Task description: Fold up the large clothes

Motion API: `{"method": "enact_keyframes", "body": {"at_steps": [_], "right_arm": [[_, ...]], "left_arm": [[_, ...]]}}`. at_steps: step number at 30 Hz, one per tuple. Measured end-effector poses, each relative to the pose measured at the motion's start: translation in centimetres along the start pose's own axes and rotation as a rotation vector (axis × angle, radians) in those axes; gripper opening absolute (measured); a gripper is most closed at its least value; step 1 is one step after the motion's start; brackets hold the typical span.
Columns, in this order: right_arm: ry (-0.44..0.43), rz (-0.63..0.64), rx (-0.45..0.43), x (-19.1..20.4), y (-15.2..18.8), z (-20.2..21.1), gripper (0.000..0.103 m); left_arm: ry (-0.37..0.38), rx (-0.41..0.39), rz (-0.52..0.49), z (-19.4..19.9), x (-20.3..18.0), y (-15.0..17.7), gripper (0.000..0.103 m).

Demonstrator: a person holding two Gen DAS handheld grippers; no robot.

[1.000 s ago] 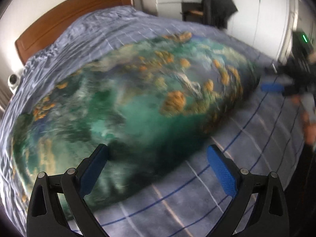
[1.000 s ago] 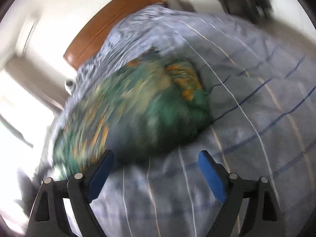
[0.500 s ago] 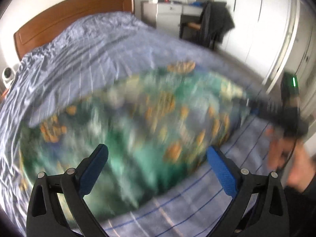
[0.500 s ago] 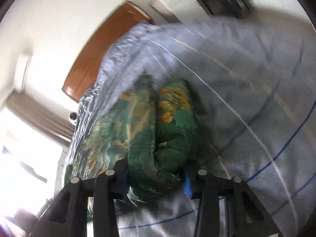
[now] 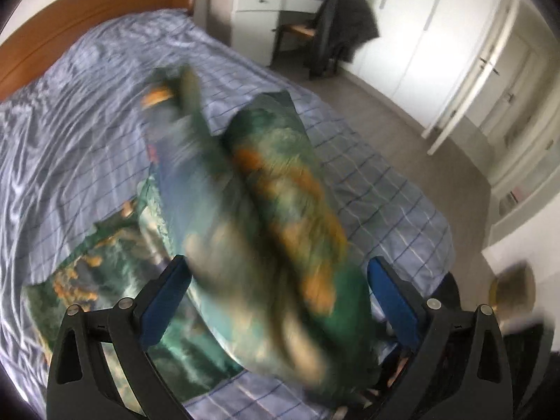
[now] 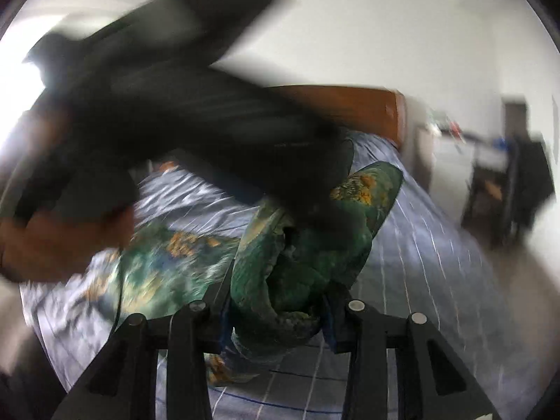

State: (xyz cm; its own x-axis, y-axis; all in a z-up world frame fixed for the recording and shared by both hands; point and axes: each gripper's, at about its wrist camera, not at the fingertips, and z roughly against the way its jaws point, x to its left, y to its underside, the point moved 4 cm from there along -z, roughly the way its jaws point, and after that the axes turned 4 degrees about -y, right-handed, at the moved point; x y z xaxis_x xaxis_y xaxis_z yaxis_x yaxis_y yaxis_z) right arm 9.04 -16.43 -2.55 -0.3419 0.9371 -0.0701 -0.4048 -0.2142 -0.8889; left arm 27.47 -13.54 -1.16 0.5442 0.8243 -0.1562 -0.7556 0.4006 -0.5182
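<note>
— What are our fingers doing on the right?

— Our right gripper (image 6: 276,318) has its fingers drawn close together, clenched on a bunched fold of the green printed garment (image 6: 304,255). The cloth swells out between the blue pads and hangs a little below them.

— And the left?

— Our left gripper (image 5: 280,297) is spread wide, its blue fingers (image 5: 164,297) well apart. The lifted garment (image 5: 273,217) passes through the gap between them, heavily blurred, and we cannot tell whether either pad touches it. Nothing is pinched there.

— How does the garment look?

— It is a large piece, green and teal with orange and yellow patches. In our left wrist view one part rises as a thick, rumpled ridge above the bed (image 5: 70,133), while the rest lies flat on the blue striped sheet at lower left. In our right wrist view the held end curls up toward a rounded flap, and the flat part spreads to the left.

— Anything else around us?

— A dark, blurred shape crosses the upper left of our right wrist view; we cannot say what it is. A wooden headboard (image 5: 87,17) stands behind the bed, with a white dresser (image 5: 259,3) and a chair (image 5: 325,35) draped in dark clothing beyond.
</note>
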Motion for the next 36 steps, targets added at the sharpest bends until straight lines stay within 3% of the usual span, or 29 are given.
{"method": "enact_keyframes", "body": {"at_steps": [4,6,7,8,10,12,15,19,22,24,26,27,28,36], "right_arm": [[-0.019,0.227,-0.007,5.4,-0.1,-0.2,0.039],[-0.026,0.296,-0.011,7.2,-0.1,-0.3,0.039],[-0.031,0.315,-0.012,7.8,-0.1,-0.4,0.039],[-0.031,0.321,-0.010,8.2,-0.2,-0.5,0.039],[-0.034,0.320,0.005,8.2,-0.1,-0.7,0.040],[-0.040,0.319,0.008,8.5,-0.2,-0.5,0.048],[-0.101,0.322,0.036,9.4,-0.9,0.3,0.076],[-0.219,0.197,0.082,8.4,-1.5,1.4,0.077],[-0.213,0.099,0.135,5.7,-1.1,0.3,0.077],[-0.184,0.034,0.186,4.0,-0.5,-1.5,0.075],[-0.185,-0.021,0.233,3.1,-0.1,-3.5,0.057],[-0.184,-0.025,0.252,3.0,-0.1,-4.3,0.042],[-0.192,-0.019,0.275,3.3,-0.1,-5.3,0.039],[-0.321,0.044,0.360,8.9,-0.3,-11.8,0.039]], "left_arm": [[-0.105,0.035,0.003,-0.2,1.4,1.1,0.100],[-0.171,0.038,-0.011,-0.2,1.9,1.8,0.076],[-0.211,0.038,-0.015,-0.2,2.3,2.0,0.050],[-0.225,0.034,-0.011,0.1,2.9,2.2,0.038],[-0.188,0.026,0.015,0.5,4.0,2.5,0.031],[-0.178,0.019,0.032,0.7,6.1,2.7,0.029],[-0.165,0.000,0.095,1.2,10.1,2.9,0.028],[-0.157,-0.008,0.235,1.8,17.3,5.2,0.028],[-0.146,0.009,0.333,1.2,22.4,8.2,0.028],[-0.123,0.015,0.388,0.8,24.5,10.2,0.028],[-0.103,0.010,0.430,0.5,26.1,11.8,0.028],[-0.094,0.005,0.449,0.4,26.9,12.5,0.028],[-0.087,0.001,0.470,0.2,27.5,13.2,0.028],[-0.072,-0.039,0.585,-0.2,31.8,17.7,0.029]]}}
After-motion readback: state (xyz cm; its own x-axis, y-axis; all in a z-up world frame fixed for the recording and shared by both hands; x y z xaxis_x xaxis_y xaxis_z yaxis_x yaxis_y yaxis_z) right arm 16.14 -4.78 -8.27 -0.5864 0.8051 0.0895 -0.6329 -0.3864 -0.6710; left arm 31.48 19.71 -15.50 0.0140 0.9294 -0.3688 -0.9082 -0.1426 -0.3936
